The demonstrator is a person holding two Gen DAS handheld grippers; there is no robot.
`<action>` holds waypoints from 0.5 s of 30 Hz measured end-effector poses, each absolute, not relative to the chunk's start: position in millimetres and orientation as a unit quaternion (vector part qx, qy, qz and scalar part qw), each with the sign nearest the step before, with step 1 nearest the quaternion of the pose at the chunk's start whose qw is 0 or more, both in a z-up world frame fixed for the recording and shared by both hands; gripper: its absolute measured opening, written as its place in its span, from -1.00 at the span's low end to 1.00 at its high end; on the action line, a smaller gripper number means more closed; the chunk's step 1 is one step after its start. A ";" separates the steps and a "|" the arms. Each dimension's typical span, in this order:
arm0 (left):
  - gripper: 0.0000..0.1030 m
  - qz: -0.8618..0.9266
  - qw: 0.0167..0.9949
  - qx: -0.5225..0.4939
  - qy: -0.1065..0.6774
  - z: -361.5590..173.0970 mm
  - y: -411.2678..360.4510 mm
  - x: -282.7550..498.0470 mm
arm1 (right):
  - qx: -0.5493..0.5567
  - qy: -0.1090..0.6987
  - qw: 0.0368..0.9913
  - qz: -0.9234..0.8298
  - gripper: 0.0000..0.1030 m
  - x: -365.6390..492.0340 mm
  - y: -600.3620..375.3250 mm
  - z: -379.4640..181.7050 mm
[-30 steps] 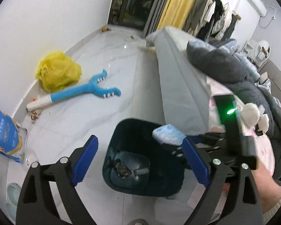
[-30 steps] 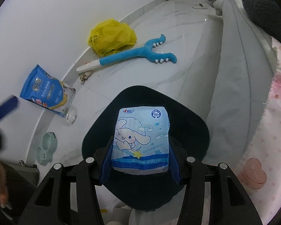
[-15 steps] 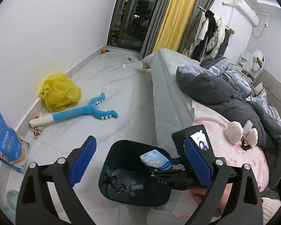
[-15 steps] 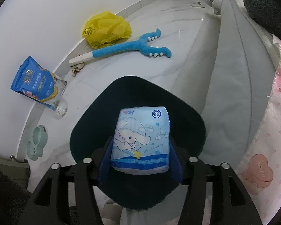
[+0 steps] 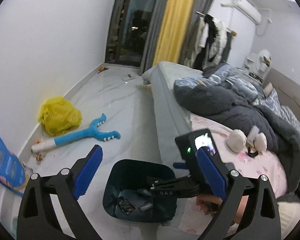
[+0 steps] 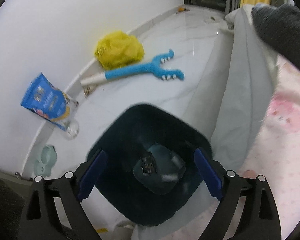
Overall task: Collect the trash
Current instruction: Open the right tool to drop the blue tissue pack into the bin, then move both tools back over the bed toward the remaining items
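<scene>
A dark teal trash bin stands on the floor beside the bed; it also shows in the right wrist view. Dark wrappers and a small grey piece lie at its bottom. My right gripper hangs open and empty right over the bin's mouth. My left gripper is open and empty, held above and behind the bin. The blue tissue pack is not visible in either view.
A yellow plastic bag, a blue plush fork-shaped toy and a blue snack bag lie on the white floor by the wall. The bed with grey blankets and two white tissue balls is on the right.
My right gripper opened and the blue tissue pack left its jaws. My left gripper rose and tilted up, showing more of the room.
</scene>
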State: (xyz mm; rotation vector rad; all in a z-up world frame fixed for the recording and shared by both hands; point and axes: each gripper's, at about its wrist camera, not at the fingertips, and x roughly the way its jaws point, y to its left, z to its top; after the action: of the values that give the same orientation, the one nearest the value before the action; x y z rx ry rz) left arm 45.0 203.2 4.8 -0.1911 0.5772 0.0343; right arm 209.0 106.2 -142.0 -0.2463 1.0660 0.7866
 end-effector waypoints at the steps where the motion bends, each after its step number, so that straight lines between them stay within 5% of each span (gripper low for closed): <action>1: 0.88 0.014 0.955 -0.090 0.283 5.4 200.8 45.5 | -0.103 0.486 0.785 0.370 0.81 209.1 101.7 -134.0; 15: 0.88 -0.030 0.963 -0.104 0.247 15.6 168.7 50.4 | -0.069 0.374 0.842 0.382 0.87 201.1 32.1 -51.5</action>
State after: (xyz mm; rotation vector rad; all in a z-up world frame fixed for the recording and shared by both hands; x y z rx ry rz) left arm 50.4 168.7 15.6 -0.2116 0.5010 -0.0602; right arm 201.1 32.1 -51.5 -0.1451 0.7896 0.8072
